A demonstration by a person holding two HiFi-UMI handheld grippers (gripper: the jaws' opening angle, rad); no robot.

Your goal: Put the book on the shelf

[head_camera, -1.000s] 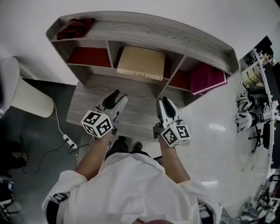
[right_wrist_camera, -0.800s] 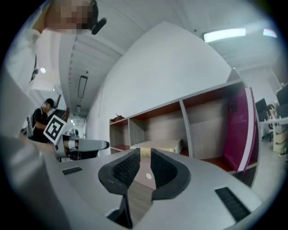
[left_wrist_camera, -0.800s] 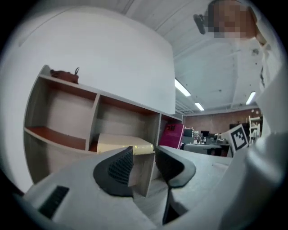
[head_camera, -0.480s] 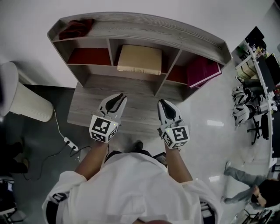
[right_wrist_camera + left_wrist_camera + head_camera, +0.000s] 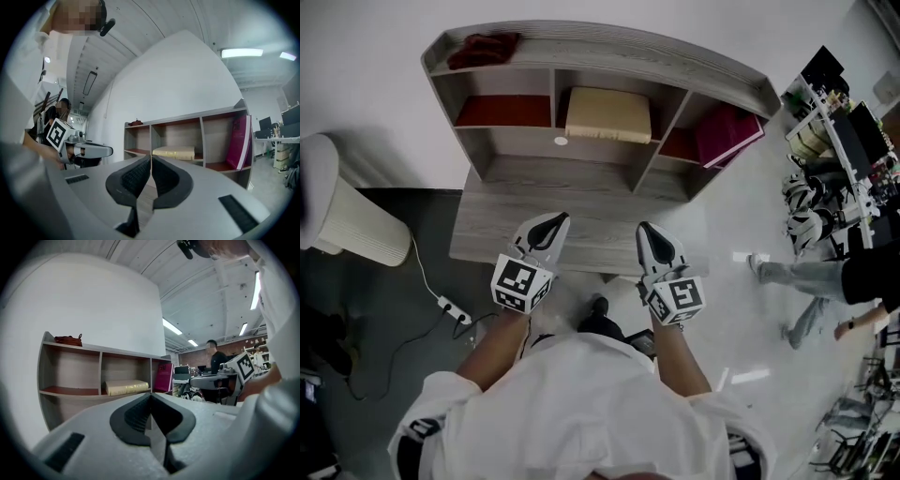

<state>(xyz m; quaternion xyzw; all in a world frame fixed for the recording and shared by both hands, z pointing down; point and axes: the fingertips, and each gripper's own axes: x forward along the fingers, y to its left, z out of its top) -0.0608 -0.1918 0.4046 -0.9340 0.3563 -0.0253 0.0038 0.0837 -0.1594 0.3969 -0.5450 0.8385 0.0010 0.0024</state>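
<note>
A cream book [image 5: 607,114] lies flat in the middle compartment of the grey wooden shelf [image 5: 609,56]. It also shows in the left gripper view [image 5: 126,387] and the right gripper view [image 5: 174,152]. A magenta book [image 5: 724,134] leans in the right compartment. My left gripper [image 5: 557,219] and right gripper [image 5: 644,229] hover side by side over the desk's front part [image 5: 487,234], well short of the shelf. Both have just been closing and now stand shut with nothing between the jaws, as the left gripper view [image 5: 150,395] and the right gripper view [image 5: 151,157] show.
A dark red bundle [image 5: 485,47] sits on the shelf top at the left. A white bin [image 5: 352,220] and a power strip [image 5: 450,305] are on the floor at the left. A person [image 5: 830,277] walks past crowded racks [image 5: 825,141] at the right.
Both grippers have drawn back from the shelf toward my body, rolled a little, and their jaws have shut empty. A person has walked into view at the right.
</note>
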